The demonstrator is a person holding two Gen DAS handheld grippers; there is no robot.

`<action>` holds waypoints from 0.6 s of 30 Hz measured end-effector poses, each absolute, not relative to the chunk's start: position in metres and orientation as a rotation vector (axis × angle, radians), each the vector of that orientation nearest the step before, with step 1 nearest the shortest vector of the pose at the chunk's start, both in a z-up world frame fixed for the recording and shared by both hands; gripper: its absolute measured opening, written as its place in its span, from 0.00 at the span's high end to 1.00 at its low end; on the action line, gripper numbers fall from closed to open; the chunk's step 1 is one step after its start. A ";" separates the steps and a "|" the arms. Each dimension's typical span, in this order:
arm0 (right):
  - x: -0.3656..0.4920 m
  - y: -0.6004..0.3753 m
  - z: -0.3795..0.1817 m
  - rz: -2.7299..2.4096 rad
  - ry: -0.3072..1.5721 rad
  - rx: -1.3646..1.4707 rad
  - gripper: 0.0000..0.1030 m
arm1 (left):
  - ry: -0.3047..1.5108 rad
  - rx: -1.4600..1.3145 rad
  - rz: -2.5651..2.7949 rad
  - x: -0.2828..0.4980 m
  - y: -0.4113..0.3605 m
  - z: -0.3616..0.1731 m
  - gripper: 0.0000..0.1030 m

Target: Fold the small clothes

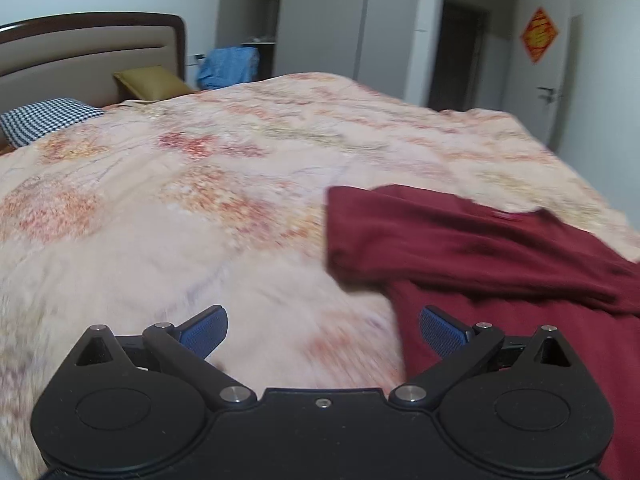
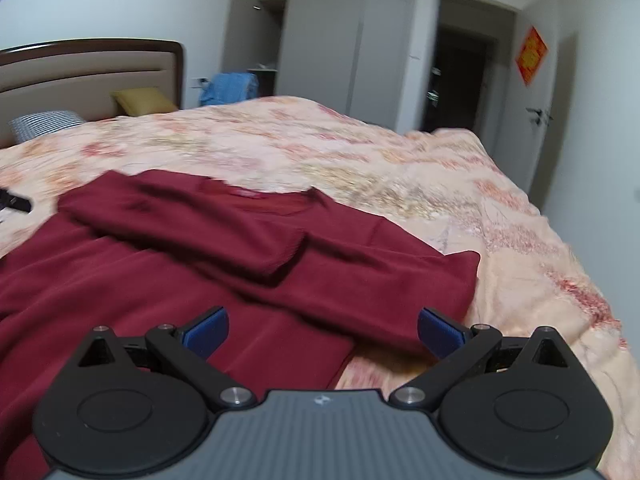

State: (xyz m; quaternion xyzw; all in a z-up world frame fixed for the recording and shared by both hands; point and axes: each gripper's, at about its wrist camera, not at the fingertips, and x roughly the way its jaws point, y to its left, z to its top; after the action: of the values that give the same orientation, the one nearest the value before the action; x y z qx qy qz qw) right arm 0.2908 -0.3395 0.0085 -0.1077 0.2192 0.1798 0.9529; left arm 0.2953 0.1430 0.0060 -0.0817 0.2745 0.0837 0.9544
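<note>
A dark red shirt [image 2: 248,264] lies spread on the floral bedspread [image 2: 400,168], one sleeve folded across its chest. In the left wrist view the shirt [image 1: 500,264] lies to the right. My left gripper [image 1: 323,332] is open and empty above the bedspread, at the shirt's left edge. My right gripper [image 2: 323,332] is open and empty, hovering over the shirt's lower right part, near its right sleeve [image 2: 440,292]. The tip of the left gripper [image 2: 16,202] shows at the left edge of the right wrist view.
The bed has a padded headboard [image 1: 88,56], a checked pillow [image 1: 44,118] and an olive cushion [image 1: 150,82]. A blue bundle [image 1: 230,66] sits beyond the bed by an open wardrobe [image 1: 260,12]. A doorway [image 1: 460,52] is at the back right.
</note>
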 end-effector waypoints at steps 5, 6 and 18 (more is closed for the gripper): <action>0.232 -0.339 0.009 0.418 0.444 -0.254 0.00 | 0.559 -0.209 0.033 0.235 0.118 0.001 0.01; 0.222 -0.340 0.006 0.430 0.463 -0.244 0.00 | 0.563 -0.221 0.006 0.224 0.114 -0.002 0.01; 0.129 -0.366 -0.029 0.504 0.674 0.031 0.30 | 0.689 -0.264 -0.140 0.143 0.089 -0.044 0.15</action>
State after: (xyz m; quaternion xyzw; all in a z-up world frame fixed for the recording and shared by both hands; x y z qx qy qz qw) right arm 0.1288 -0.3663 -0.0292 0.0150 0.3269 0.2446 0.9127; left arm 0.1433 0.0894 -0.0441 -0.1291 0.3365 -0.0686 0.9303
